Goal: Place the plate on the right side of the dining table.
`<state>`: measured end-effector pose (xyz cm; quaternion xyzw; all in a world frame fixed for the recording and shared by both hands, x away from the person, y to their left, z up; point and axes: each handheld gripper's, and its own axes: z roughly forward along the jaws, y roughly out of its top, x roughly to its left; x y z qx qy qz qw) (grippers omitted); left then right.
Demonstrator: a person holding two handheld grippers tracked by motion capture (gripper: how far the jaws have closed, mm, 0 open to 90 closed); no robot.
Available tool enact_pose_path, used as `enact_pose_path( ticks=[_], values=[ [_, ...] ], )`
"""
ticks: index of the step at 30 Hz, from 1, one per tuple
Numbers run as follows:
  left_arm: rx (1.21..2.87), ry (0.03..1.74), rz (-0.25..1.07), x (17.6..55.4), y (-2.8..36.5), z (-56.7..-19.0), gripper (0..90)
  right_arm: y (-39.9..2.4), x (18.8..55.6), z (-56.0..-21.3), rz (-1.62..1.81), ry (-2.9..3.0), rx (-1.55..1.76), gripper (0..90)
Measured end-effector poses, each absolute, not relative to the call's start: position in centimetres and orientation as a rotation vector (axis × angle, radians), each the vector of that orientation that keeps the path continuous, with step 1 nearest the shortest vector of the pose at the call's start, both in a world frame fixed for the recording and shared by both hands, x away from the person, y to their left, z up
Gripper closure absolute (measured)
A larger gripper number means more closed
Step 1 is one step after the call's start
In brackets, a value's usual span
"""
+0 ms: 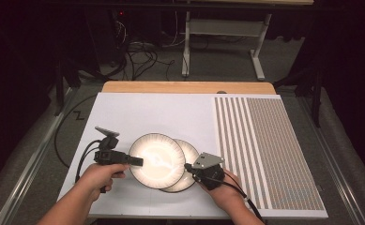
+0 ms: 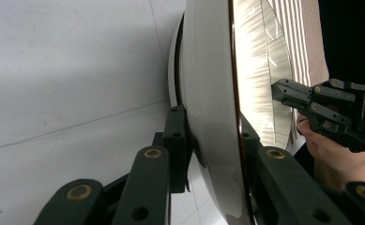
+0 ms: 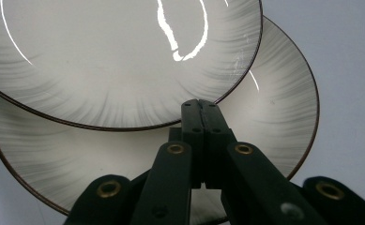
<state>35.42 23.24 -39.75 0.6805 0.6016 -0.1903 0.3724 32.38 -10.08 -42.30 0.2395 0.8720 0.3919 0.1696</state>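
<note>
Left gripper clamped on rim of top plate, centre frame. Right gripper jaws pressed together, tips resting on lower plate.

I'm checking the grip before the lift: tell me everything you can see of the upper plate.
The upper plate is round, glossy, ceramic-looking, white with grey radial streaks and a thin dark rim. It lies overlapping the lower plate on the white table. The left gripper is clamped on its left rim, one jaw beneath, one above.
</note>
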Motion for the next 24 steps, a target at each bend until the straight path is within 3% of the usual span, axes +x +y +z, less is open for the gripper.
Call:
enact_pose_path(
  ticks=[6, 24],
  values=[
    [1.734, 1.538, -0.467, 35.3, 23.0, -39.6, 75.5, -10.7, 32.5, -41.8, 1.155, 2.457, 0.701, 90.0],
    [1.707, 1.463, -0.348, 34.6, 23.8, -38.9, 78.1, -13.8, 32.7, -40.3, 1.242, 2.355, 0.794, 70.1]
  ],
)
